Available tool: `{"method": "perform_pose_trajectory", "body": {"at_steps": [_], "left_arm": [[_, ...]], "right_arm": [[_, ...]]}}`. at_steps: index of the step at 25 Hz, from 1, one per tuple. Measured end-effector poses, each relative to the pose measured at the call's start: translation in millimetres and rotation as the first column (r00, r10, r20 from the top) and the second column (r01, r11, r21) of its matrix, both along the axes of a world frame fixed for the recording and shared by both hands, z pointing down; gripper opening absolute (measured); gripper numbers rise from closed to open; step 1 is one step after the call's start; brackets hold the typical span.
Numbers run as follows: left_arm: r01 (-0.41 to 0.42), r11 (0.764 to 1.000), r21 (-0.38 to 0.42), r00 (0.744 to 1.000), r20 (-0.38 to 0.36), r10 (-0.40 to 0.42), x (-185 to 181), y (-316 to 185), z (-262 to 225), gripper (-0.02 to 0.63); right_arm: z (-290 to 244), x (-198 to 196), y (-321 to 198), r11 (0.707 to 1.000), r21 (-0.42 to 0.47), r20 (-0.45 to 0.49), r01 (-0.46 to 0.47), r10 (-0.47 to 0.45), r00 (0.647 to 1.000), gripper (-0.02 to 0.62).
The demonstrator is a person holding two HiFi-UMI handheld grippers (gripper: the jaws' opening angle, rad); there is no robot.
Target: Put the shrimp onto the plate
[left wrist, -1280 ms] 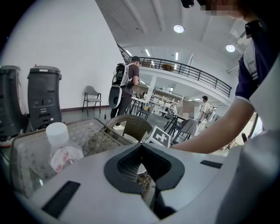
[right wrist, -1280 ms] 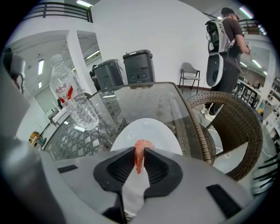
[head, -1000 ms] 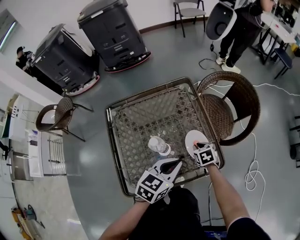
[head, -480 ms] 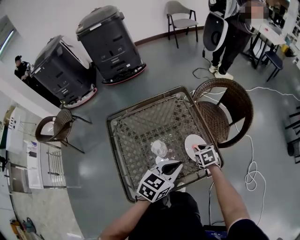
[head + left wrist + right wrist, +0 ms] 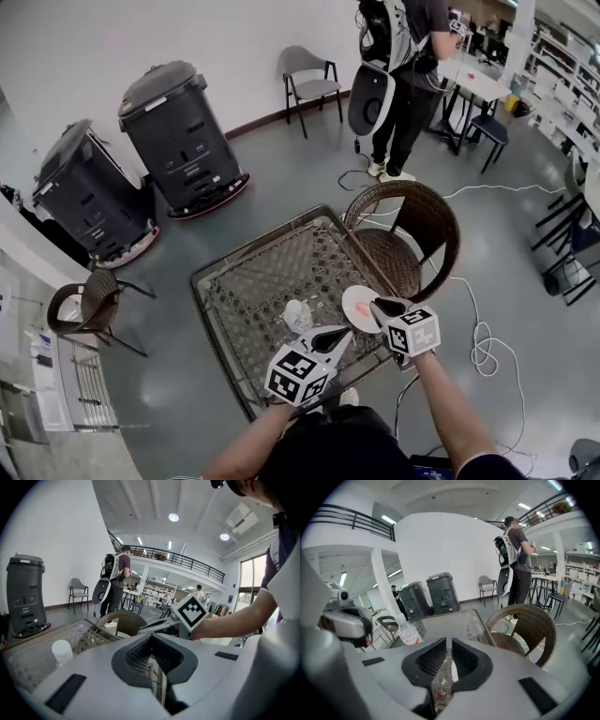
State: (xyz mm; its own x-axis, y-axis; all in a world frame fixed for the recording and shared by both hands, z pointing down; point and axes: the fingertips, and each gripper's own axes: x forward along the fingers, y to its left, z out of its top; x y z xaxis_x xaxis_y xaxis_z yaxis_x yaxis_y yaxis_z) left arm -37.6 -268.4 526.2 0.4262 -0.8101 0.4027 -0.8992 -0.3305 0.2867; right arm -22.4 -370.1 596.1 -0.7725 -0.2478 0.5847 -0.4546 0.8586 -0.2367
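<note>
The white plate (image 5: 352, 300) lies at the near right corner of the glass-topped wicker table (image 5: 253, 281). My right gripper (image 5: 374, 304) hangs over the plate's near edge. A small pink shrimp (image 5: 363, 308) shows at its tips, above the plate. In the right gripper view the jaws (image 5: 449, 660) stand almost together, pinching a pale, translucent piece with red flecks, the shrimp (image 5: 440, 686). My left gripper (image 5: 349, 334) is shut and empty, over the table's front edge and left of the plate. Its jaws (image 5: 157, 667) point toward the right gripper's marker cube (image 5: 190, 611).
A clear water bottle (image 5: 297, 316) stands on the table just left of the plate, also seen as a bottle (image 5: 408, 633). A brown wicker chair (image 5: 412, 234) sits behind the plate. Two dark bins (image 5: 178, 136) and a standing person (image 5: 403, 75) are farther back.
The head view has swung up and back, so more of the room shows. The right gripper stays at the plate with the shrimp at its tips. The left gripper holds its place.
</note>
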Motion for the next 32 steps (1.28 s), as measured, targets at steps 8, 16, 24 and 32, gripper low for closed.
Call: {"method": "perform_pose_trajectory", "body": {"at_steps": [8, 16, 24, 32], "left_arm": [[-0.036, 0.996, 0.084, 0.999, 0.025, 0.034, 3, -3, -32, 0.008], [-0.070, 0.984, 0.163, 0.997, 0.025, 0.067, 7, 5, -74, 0.008], [-0.101, 0.971, 0.216, 0.995, 0.038, 0.095, 14, 8, -101, 0.008], [-0.117, 0.966, 0.232, 0.993, 0.045, 0.110, 13, 11, -109, 0.008]], "right_arm": [[-86, 12, 29, 0.996, 0.089, 0.204, -0.009, -0.009, 0.979, 0.005], [-159, 15, 66, 0.981, 0.192, 0.354, -0.031, -0.040, 0.934, 0.005], [-189, 28, 82, 0.959, 0.275, 0.416, -0.068, -0.054, 0.908, 0.005], [-198, 31, 89, 0.952, 0.295, 0.423, -0.083, -0.052, 0.905, 0.005]]}}
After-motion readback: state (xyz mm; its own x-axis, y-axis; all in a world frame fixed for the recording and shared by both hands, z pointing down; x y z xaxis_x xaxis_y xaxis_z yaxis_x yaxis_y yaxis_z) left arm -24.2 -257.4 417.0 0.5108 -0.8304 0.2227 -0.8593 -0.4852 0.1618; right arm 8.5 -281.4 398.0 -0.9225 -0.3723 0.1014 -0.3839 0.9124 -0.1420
